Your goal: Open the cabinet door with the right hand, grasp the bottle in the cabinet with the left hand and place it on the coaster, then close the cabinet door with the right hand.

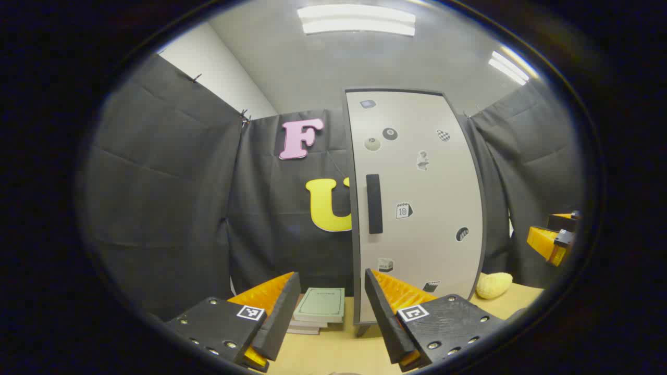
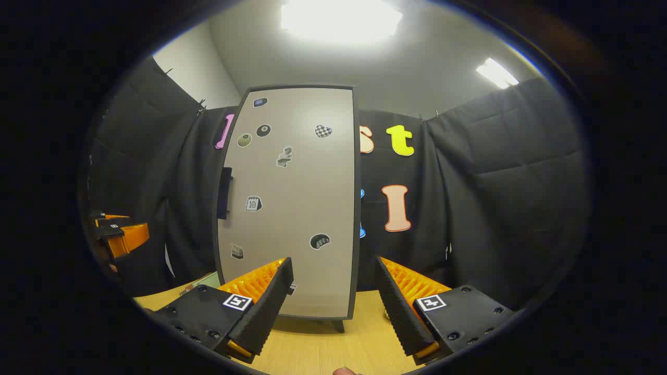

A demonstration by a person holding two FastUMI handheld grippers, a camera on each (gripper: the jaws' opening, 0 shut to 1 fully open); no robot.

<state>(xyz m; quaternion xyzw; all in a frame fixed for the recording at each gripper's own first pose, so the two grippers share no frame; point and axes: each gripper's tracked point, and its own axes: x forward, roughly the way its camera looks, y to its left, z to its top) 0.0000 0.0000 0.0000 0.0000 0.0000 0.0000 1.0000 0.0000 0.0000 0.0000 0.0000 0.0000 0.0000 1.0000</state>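
Note:
A tall pale cabinet (image 1: 417, 203) with a dark frame stands on the wooden table, its door shut and dotted with stickers. A dark vertical handle (image 1: 374, 203) sits near the door's left edge. My left gripper (image 1: 332, 307) is open in front of the cabinet's lower left corner, well short of it, holding nothing. In the right gripper view the same cabinet (image 2: 292, 208) and its handle (image 2: 225, 192) show, with my right gripper (image 2: 333, 299) open before the cabinet's lower right part, empty. The other gripper (image 1: 555, 237) appears at the far right edge, and likewise (image 2: 117, 232) at the far left.
A small stack of books (image 1: 318, 308) with a green cover lies on the table (image 1: 338, 349) left of the cabinet's foot. A yellow knobbly object (image 1: 493, 285) rests to the cabinet's right. Black cloth walls close in the booth behind and on both sides.

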